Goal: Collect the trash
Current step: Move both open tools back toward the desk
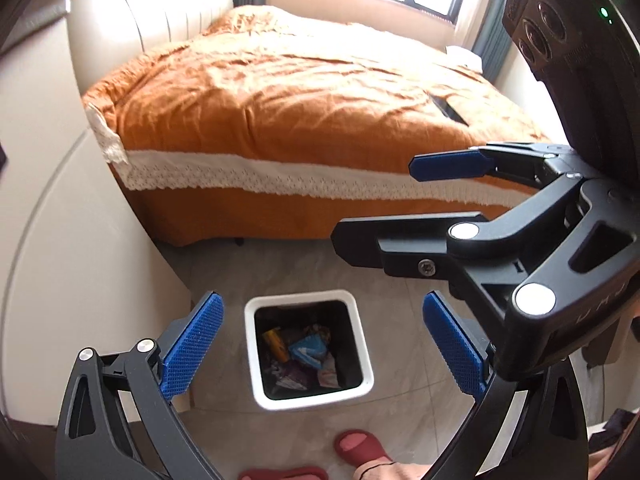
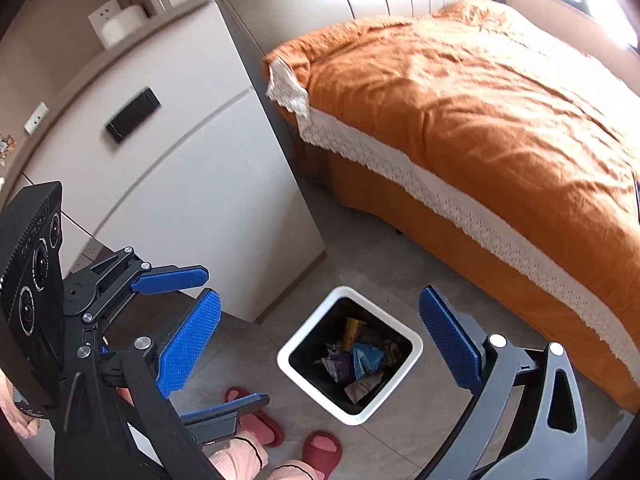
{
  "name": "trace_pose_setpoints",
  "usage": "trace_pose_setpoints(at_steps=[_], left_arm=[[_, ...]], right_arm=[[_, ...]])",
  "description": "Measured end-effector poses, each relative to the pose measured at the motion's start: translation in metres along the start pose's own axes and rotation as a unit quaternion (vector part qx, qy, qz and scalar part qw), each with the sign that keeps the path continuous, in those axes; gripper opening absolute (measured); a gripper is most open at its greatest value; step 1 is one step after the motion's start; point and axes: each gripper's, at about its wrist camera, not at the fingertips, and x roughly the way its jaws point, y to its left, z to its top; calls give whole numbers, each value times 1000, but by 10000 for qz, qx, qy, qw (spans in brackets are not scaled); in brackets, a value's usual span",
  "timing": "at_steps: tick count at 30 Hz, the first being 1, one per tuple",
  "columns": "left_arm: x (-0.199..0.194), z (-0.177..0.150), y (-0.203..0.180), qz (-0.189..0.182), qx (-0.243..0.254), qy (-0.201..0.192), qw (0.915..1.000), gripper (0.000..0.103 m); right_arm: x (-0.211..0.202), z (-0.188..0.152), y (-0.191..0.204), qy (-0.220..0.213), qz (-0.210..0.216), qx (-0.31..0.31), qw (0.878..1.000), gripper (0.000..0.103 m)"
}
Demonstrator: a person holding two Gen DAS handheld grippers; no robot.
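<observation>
A white square trash bin [image 1: 308, 398] with a dark liner stands on the grey tile floor by the bed; it also shows in the right wrist view [image 2: 296, 372]. Several crumpled wrappers [image 1: 306, 350] lie inside it, yellow, blue and purple, also seen in the right wrist view [image 2: 360, 360]. My left gripper [image 1: 320, 350] is open and empty, held above the bin. My right gripper [image 2: 320, 348] is open and empty, also above the bin. The right gripper [image 1: 384, 204] shows open at the right of the left wrist view. The left gripper [image 2: 236, 336] shows open at the lower left of the right wrist view.
A bed with an orange cover [image 1: 304, 84] and white lace trim fills the far side. A dark phone-like object [image 1: 450, 110] lies on it. A white cabinet [image 2: 180, 184] stands left of the bin. The person's feet in red slippers [image 2: 320, 448] are near the bin.
</observation>
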Motion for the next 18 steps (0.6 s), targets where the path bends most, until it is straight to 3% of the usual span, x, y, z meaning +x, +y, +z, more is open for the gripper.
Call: trace_pose_setpoints(at_steps=[10, 18], left_arm=[[-107, 50, -11, 408, -302, -707, 9962, 98], [-190, 74, -17, 897, -534, -1211, 9871, 98]], right_arm=[[-88, 52, 39, -650, 231, -367, 9969, 99], [-149, 82, 71, -1159, 493, -695, 9896, 99]])
